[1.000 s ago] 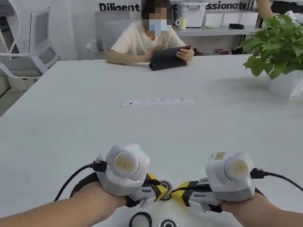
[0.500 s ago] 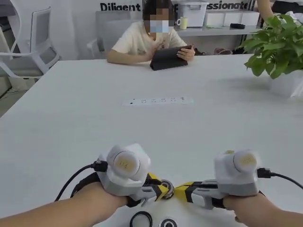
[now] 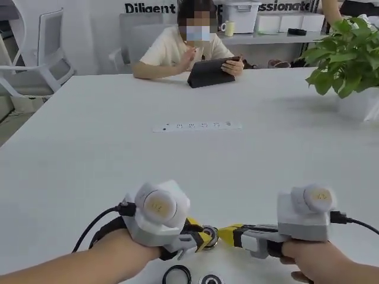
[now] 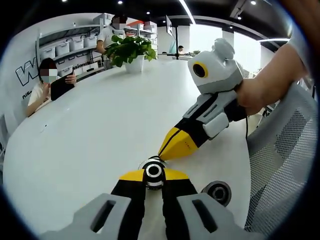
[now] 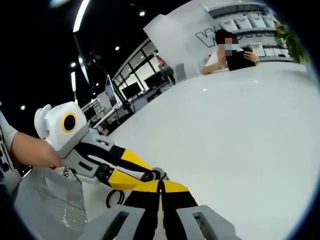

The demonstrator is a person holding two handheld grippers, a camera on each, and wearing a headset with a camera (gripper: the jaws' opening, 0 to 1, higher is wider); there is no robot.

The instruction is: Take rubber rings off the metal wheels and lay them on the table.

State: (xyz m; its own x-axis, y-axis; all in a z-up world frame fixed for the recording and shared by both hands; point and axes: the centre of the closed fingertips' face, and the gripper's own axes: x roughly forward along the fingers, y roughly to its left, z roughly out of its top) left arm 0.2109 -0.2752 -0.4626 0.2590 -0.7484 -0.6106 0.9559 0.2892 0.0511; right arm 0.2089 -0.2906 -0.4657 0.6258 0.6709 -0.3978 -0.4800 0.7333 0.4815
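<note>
down at the near edge of the white bench (image 3: 195, 171), the left hand-held gripper (image 3: 201, 238) is clenched on a small metal wheel (image 3: 209, 235). its yellow-tipped jaws press the wheel from both sides and hold it just above the bench top. in the left gripper view a dark band shows round the wheel's rim.

the right hand-held gripper (image 3: 228, 232) faces it from the other side, jaws closed together with nothing seen between them. its tip is just beside the held wheel; whether it touches the wheel cannot be told.

a loose black rubber ring (image 3: 176, 274) lies flat on the bench, nearer the person than the left hand-held gripper. a second metal wheel (image 3: 210, 279) lies just beside that ring, cut by the bottom edge of the head view.

farther off, a white power strip (image 3: 196, 126) lies mid-bench. a person (image 3: 172, 53) sits at the far side with a dark tablet (image 3: 208, 72), and a potted plant (image 3: 346, 53) stands at the far right.
</note>
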